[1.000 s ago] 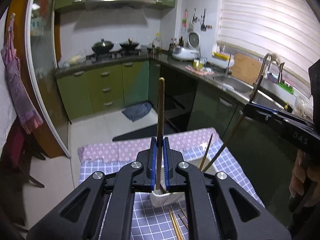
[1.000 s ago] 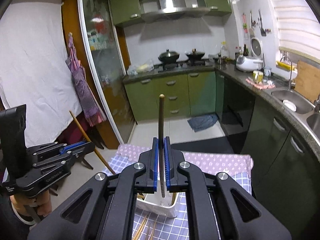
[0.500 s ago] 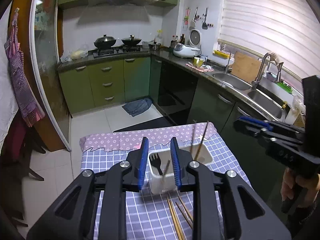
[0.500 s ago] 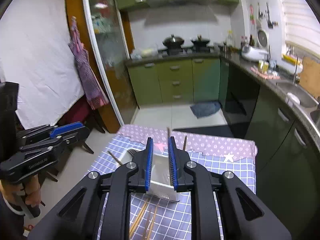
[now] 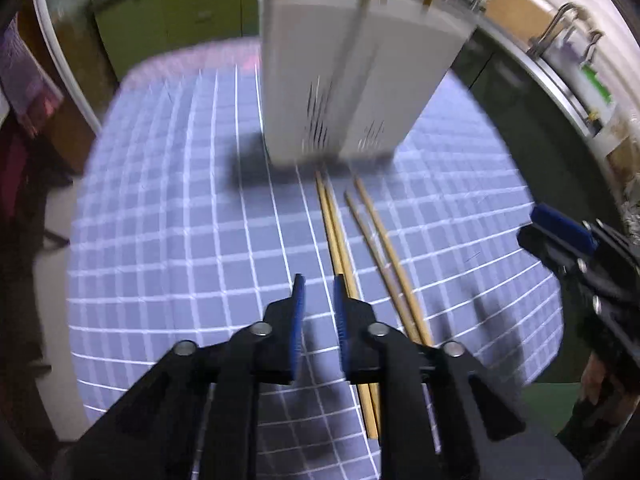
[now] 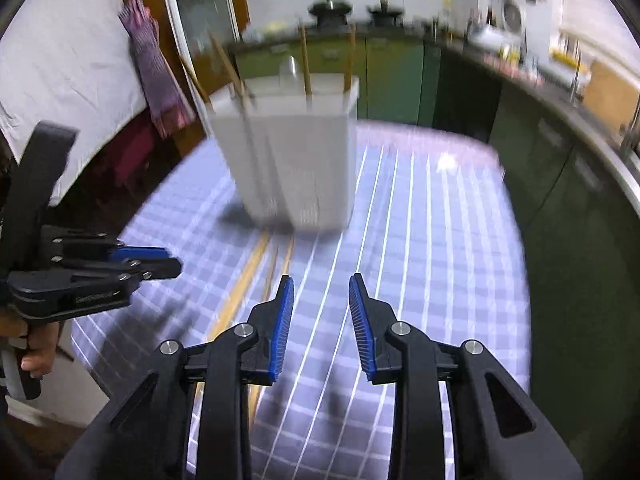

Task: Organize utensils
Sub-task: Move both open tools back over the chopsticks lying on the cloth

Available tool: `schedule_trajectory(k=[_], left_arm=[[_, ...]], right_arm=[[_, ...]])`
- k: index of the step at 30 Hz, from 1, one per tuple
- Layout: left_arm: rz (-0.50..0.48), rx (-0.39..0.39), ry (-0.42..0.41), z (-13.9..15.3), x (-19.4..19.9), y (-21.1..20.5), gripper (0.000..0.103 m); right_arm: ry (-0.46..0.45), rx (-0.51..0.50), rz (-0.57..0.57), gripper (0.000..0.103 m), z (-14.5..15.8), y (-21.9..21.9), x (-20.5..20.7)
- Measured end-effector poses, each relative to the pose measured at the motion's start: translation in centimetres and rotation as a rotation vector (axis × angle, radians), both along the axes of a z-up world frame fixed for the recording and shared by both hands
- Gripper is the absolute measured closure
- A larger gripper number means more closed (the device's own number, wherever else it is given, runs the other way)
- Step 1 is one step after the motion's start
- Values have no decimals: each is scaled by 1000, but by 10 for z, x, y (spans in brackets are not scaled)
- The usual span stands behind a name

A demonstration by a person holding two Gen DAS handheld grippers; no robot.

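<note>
A white utensil holder (image 5: 356,76) stands on the blue checked tablecloth (image 5: 180,240), with chopsticks and a fork sticking out of its top; it also shows in the right wrist view (image 6: 292,164). Several wooden chopsticks (image 5: 360,248) lie on the cloth in front of the holder, seen blurred in the right wrist view (image 6: 256,276). My left gripper (image 5: 318,300) is open and empty, low over the cloth just left of the chopsticks. My right gripper (image 6: 320,300) is open and empty, just right of them. Each gripper shows in the other's view.
The table's edges drop to the floor on the left and to dark green cabinets (image 6: 568,184) on the right. A kitchen counter with a sink (image 5: 568,40) runs behind. A pink-purple cloth edge (image 6: 432,136) lies at the table's far side.
Both grippers let go of their chopsticks into the holder, opened, then dropped low and tilted down toward the chopsticks lying on the cloth. The views are motion-blurred.
</note>
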State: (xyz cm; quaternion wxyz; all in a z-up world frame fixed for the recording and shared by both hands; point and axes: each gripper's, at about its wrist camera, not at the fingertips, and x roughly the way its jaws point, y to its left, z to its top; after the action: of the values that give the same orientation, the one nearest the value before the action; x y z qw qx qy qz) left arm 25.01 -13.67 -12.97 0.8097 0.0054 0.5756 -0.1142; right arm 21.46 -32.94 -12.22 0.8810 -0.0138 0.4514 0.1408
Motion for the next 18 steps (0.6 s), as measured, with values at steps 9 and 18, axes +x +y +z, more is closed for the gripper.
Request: schedule_trajectory(k=[9, 18], left_arm=[[28, 13, 104, -34, 15, -17, 91], [18, 18, 118, -37, 20, -24, 91]], right_arm=[[19, 52, -25, 68, -18, -15, -2], [43, 86, -20, 67, -21, -14, 1]])
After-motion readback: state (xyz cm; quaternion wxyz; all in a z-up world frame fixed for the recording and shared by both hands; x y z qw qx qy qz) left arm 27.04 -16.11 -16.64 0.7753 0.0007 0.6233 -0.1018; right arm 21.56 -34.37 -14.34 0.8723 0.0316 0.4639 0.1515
